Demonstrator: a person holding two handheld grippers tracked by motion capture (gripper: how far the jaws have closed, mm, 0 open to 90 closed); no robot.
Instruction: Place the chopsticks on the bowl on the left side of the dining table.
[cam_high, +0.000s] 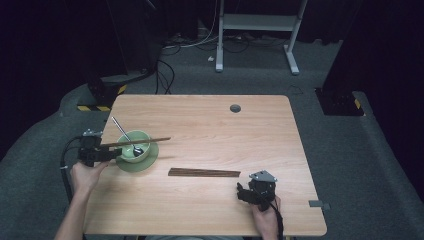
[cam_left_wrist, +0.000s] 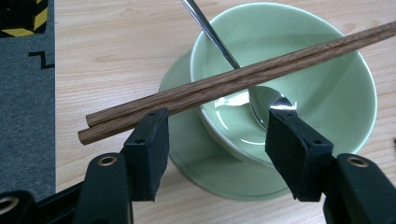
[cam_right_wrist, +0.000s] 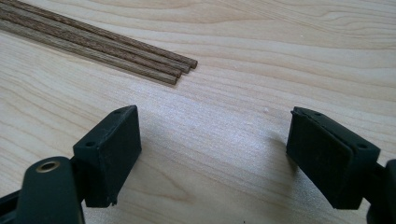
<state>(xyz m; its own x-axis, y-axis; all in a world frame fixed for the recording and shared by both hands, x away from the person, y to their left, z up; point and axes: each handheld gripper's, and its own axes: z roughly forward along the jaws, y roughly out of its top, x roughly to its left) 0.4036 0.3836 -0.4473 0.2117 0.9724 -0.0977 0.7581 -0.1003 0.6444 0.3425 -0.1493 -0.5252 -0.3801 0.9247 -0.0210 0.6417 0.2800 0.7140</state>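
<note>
A pale green bowl (cam_high: 134, 146) (cam_left_wrist: 322, 88) stands on a matching saucer (cam_high: 150, 161) (cam_left_wrist: 187, 154) at the table's left. A metal spoon (cam_high: 125, 134) (cam_left_wrist: 219, 44) lies in the bowl, handle pointing away to the left. A pair of brown chopsticks (cam_high: 137, 142) (cam_left_wrist: 243, 77) rests across the bowl's rim. My left gripper (cam_high: 115, 153) (cam_left_wrist: 217, 137) is open just short of the bowl, and the chopsticks' near ends pass just beyond its left pad. More chopsticks (cam_high: 204, 173) (cam_right_wrist: 116, 49) lie flat mid-table. My right gripper (cam_high: 242, 193) (cam_right_wrist: 212, 154) stands open over bare wood to their right.
A round cable hole (cam_high: 235, 108) sits near the table's far edge. The table's left edge (cam_left_wrist: 55, 93) runs close beside the left gripper, with grey carpet below. On the floor beyond the table are cables and a white desk frame (cam_high: 257, 22).
</note>
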